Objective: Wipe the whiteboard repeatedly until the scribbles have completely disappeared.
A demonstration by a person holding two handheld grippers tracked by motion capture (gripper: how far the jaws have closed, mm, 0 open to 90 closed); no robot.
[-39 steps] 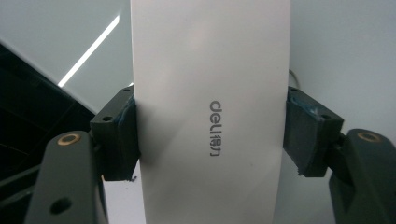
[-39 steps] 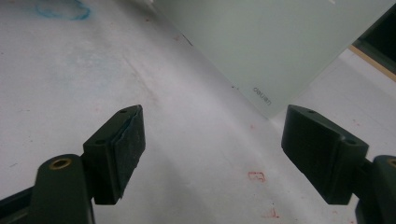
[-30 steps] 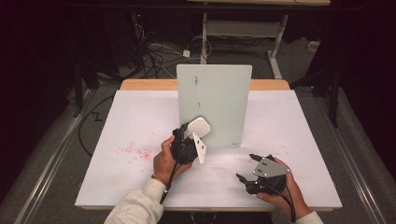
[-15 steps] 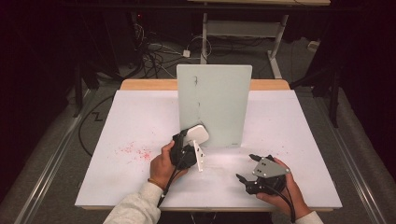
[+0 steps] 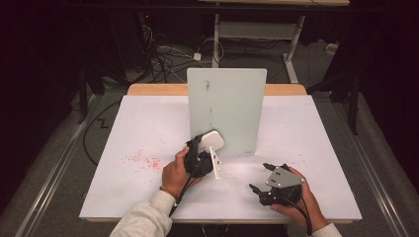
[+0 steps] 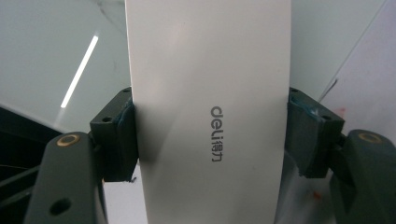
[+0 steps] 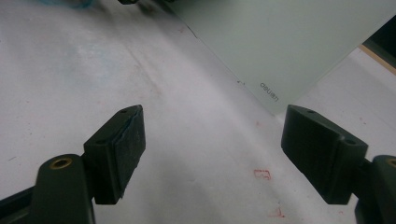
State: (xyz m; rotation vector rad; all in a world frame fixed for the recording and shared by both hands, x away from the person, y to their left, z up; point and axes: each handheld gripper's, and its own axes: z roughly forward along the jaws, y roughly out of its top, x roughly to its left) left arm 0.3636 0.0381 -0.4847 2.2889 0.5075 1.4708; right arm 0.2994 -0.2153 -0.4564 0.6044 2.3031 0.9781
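Observation:
A white block-shaped eraser marked "deli" is clamped across its width by my left gripper, whose two jaws press on its sides. It is held just in front of the lower left part of an upright pale green board that stands mid-table. The board fills the background behind the eraser. My right gripper rests low near the table's front right with its jaws wide apart and nothing between them. It faces the board's bottom corner.
White paper covers the table. Red speckles lie at the left, and small red marks lie near the right gripper. A wooden edge shows behind the board. Cables lie on the dark floor beyond.
The left gripper with the eraser dipped slightly down and left, then shifted back right, staying at the board's lower left. The right gripper has not moved.

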